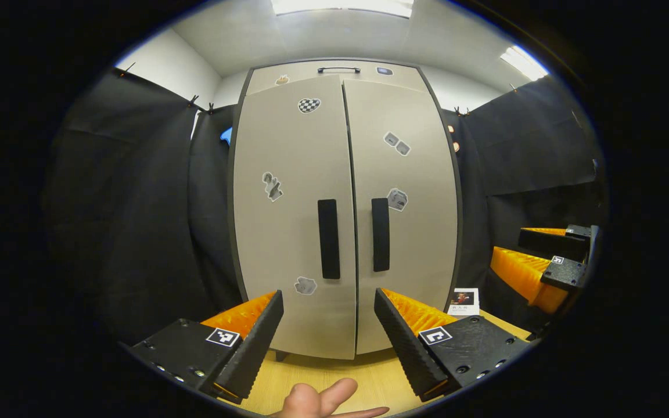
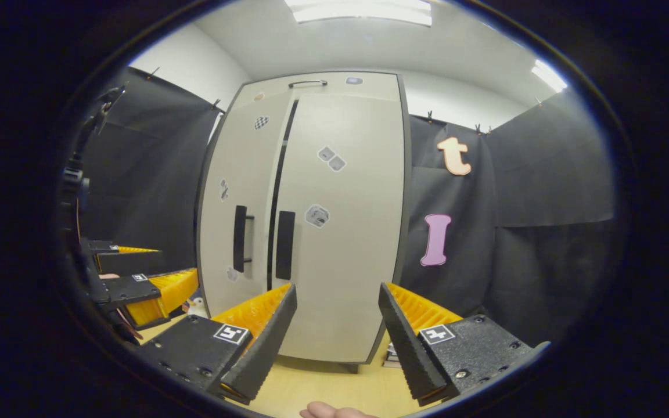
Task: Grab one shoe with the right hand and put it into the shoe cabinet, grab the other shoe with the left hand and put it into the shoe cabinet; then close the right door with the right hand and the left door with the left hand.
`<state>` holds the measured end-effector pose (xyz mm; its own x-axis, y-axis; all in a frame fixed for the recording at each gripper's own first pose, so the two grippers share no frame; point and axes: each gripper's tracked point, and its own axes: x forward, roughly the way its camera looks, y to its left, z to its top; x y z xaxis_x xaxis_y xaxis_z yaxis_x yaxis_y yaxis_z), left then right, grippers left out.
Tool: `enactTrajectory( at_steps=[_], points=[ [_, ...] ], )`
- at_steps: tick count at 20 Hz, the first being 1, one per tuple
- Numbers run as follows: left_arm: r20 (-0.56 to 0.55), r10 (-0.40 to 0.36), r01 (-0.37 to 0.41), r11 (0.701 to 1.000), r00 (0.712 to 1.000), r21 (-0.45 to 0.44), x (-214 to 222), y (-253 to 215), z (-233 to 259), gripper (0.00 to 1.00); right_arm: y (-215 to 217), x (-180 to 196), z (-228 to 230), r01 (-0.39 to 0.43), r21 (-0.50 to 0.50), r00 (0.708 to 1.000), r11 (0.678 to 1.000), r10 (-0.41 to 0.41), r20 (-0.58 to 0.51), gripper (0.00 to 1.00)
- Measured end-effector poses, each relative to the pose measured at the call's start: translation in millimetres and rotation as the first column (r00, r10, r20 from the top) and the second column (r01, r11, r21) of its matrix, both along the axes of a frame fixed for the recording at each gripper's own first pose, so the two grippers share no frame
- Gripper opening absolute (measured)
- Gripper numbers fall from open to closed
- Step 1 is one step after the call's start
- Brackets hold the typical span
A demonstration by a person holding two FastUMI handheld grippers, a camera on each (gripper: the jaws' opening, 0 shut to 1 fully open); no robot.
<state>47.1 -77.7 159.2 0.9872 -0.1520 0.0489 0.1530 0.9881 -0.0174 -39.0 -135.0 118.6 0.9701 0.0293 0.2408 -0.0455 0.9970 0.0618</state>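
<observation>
The beige shoe cabinet (image 1: 311, 174) stands straight ahead with both doors shut; a thin seam runs between them. Its left door handle (image 1: 328, 238) and right door handle (image 1: 380, 234) are black vertical bars side by side. My left gripper (image 1: 327, 293) is open a short way in front of the doors, with nothing between its fingers. My right gripper (image 2: 337, 287) is also open and empty, facing the right door (image 2: 340, 232) from the right. The right gripper (image 1: 543, 255) also appears at the far right of the left gripper view, and the left gripper (image 2: 137, 273) at the left of the right gripper view.
The cabinet rests on a light wooden surface (image 1: 334, 377). A small picture card (image 1: 463, 302) leans by its right foot, and a low stack of books (image 2: 391, 355) lies there too. Black cloth walls close in on both sides. A person's thumb (image 1: 323, 400) shows at the bottom.
</observation>
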Motion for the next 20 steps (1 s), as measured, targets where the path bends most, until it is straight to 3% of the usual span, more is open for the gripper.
enactTrajectory(
  at_steps=[7,20],
  points=[
    [-0.016,-0.035,0.035,0.999,0.999,-0.012,10,7,5,0.96,5,10,11,0.028,0.019,1.0,0.999,-0.028,-0.002,0.92],
    [-0.008,-0.006,0.006,1.0,1.0,-0.026,20,31,-6,0.96,26,29,25,0.008,-0.017,1.0,1.0,-0.008,0.009,0.92]
  ],
)
